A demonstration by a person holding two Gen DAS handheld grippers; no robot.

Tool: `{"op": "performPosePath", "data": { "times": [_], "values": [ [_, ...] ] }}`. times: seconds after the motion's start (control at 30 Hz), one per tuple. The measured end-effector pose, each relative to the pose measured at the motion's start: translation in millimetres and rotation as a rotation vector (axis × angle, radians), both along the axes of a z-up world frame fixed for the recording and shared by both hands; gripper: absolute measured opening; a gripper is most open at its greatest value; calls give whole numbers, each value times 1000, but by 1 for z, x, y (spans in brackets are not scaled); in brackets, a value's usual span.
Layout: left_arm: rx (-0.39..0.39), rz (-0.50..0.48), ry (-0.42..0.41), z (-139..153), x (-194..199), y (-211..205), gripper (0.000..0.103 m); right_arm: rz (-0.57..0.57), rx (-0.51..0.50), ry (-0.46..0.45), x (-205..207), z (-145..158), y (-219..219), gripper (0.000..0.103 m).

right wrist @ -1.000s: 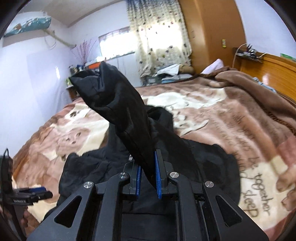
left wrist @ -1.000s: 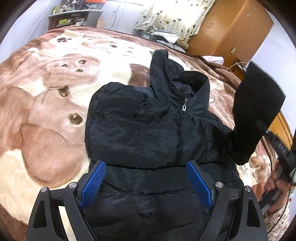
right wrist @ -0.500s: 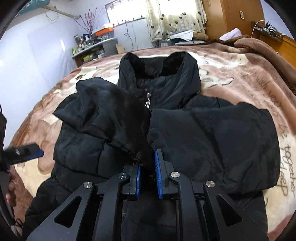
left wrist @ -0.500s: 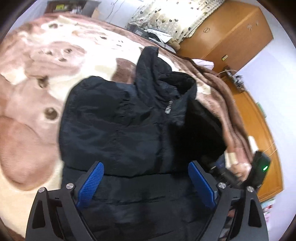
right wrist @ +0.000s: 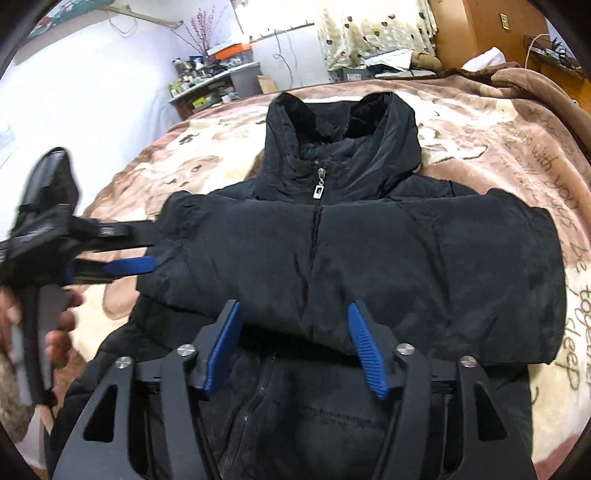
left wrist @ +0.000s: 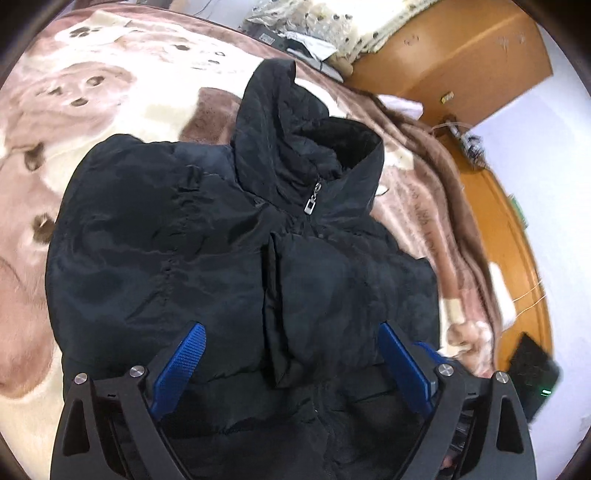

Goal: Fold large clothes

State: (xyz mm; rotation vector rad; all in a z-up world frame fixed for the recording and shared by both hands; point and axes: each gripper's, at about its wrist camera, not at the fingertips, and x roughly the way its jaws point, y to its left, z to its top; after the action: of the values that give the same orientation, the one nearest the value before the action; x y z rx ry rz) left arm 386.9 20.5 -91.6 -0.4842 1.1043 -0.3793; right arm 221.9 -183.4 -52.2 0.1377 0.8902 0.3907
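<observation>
A black puffer jacket (right wrist: 369,258) lies zipped, front up, on a bear-print blanket (right wrist: 517,155). Both sleeves are folded across its chest, and the collar (left wrist: 306,147) points away from me. My right gripper (right wrist: 293,306) hovers over the lower edge of the folded sleeve (right wrist: 480,266). Its jaws are opening and the pads do not press the cloth. My left gripper (left wrist: 291,328) stands open above the jacket's middle with nothing pinched. In the right wrist view the left gripper (right wrist: 151,249) is at the jacket's left edge, held by a hand (right wrist: 59,325).
A wooden wardrobe (left wrist: 461,48) and a spotted curtain (right wrist: 369,29) stand beyond the bed. A cluttered shelf (right wrist: 210,81) is at the far left wall. A brown blanket is bunched along the right side (left wrist: 443,177), next to a wooden headboard (left wrist: 517,236).
My right gripper carried the raised sleeve down across the jacket's chest, then opened and let it go. My left gripper moved in over the jacket and tilted further down.
</observation>
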Motion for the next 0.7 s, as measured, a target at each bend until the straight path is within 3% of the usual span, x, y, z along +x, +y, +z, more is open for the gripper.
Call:
{"op": "performPosePath", "data": {
  "times": [0.17,0.23,0.4,0.43,0.53,0.6,0.63,0.7],
  "values": [
    [85,-35,35,-16,16,-23,95,-60,-8,-36,-11,15,-36,62],
    [143,-33,52,-23,18,-32,95,-117,-49,-61,-14,18,-52,62],
    [183,31,61,-30,18,-39,90,-283,-173,-56,-11,11,-98,62],
    [195,55,55,-28,16,-38,85,-318,-183,-53,-11,9,-107,62],
    [219,58,6,-19,14,-42,57,-382,-141,-28,-8,4,-128,62],
    [238,36,1,-16,16,-47,20,-430,-122,-11,-6,-1,-139,62],
    [254,35,-5,-12,16,-47,12,-447,-111,-4,-6,-2,-143,62],
    [216,48,-23,-2,16,-39,7,-469,-104,0,-6,-2,-148,62]
  ]
}}
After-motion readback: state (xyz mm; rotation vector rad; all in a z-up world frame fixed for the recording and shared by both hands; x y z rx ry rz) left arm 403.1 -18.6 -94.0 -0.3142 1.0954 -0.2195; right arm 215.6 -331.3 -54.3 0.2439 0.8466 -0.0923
